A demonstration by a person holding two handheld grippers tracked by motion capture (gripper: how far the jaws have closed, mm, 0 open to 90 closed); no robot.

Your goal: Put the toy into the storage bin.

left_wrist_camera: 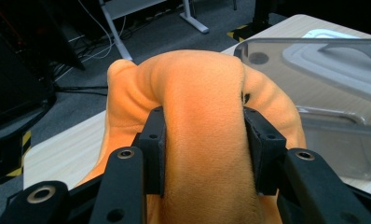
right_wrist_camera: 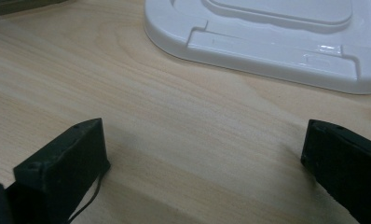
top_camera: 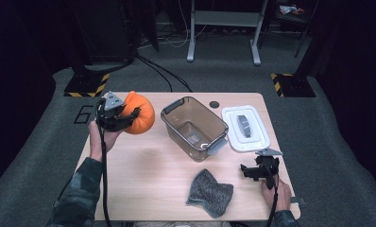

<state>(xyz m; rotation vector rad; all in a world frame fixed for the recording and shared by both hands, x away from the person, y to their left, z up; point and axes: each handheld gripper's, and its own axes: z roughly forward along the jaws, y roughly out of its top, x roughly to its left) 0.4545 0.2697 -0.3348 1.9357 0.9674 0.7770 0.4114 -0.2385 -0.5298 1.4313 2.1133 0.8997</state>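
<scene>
An orange plush toy (top_camera: 140,113) hangs above the table's left side, squeezed between the jaws of my left gripper (top_camera: 125,116). In the left gripper view the orange plush (left_wrist_camera: 202,121) bulges out between the two black pads (left_wrist_camera: 154,140), and the clear bin (left_wrist_camera: 328,116) lies beyond it to the right. My right gripper (top_camera: 252,171) rests low near the table's front right, open with bare wood between its jaws. Its own view has the white lid (right_wrist_camera: 286,42) just ahead of the right gripper (right_wrist_camera: 202,149).
A clear plastic bin (top_camera: 194,127) stands open at the table's middle. The white lid (top_camera: 245,127) lies flat to its right. A grey knitted cloth (top_camera: 209,193) lies near the front edge. A dark round hole (top_camera: 214,104) marks the tabletop at the back.
</scene>
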